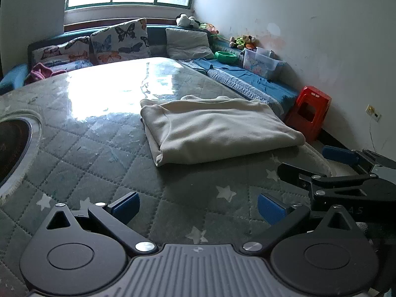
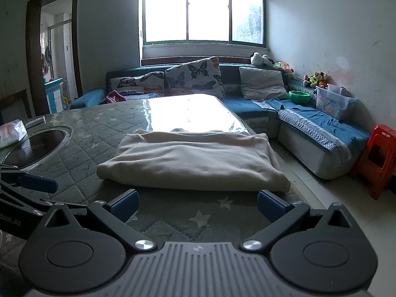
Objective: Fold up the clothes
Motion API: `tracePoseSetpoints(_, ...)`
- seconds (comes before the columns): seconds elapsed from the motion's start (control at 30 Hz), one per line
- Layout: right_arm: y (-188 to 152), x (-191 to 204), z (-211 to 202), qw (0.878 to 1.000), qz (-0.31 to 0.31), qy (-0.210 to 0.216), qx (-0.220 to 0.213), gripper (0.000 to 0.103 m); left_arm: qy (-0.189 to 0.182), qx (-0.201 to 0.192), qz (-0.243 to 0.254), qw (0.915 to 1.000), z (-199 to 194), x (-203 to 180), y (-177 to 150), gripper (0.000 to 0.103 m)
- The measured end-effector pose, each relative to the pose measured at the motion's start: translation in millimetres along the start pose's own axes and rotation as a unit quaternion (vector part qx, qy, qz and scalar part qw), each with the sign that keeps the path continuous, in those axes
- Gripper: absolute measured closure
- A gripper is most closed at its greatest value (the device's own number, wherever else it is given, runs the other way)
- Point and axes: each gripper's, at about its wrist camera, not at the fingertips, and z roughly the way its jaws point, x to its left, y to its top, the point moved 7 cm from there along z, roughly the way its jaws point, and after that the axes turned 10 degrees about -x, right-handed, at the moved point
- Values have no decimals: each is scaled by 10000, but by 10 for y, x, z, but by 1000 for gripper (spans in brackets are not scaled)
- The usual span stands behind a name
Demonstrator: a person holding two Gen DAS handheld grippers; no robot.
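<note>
A cream garment (image 1: pixel 212 126) lies folded into a thick rectangle on the quilted grey star-patterned table cover (image 1: pixel 104 163). In the right wrist view the same cream garment (image 2: pixel 190 158) sits straight ahead, its near edge just beyond the blue pads. My left gripper (image 1: pixel 198 208) is open over bare cover, short of the garment and to its left, holding nothing. My right gripper (image 2: pixel 196 205) is open too, empty, close to the garment's front edge. The right gripper also shows at the right edge of the left wrist view (image 1: pixel 346 173); the left gripper appears at the left edge of the right wrist view (image 2: pixel 27 185).
A round dark inset (image 2: pixel 37 148) with a metal rim sits in the table's left part, a tissue pack (image 2: pixel 12 132) beside it. A blue corner sofa (image 2: pixel 309 121) with butterfly cushions, a clear box and toys runs behind and right. A red stool (image 2: pixel 378 158) stands on the floor.
</note>
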Motion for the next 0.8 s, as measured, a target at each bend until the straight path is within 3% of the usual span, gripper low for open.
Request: tracePoseSetpoints(0.8, -27, -85, 240, 9997, 118, -12, 198, 0, 95, 193, 174, 9996, 273, 91, 76, 0)
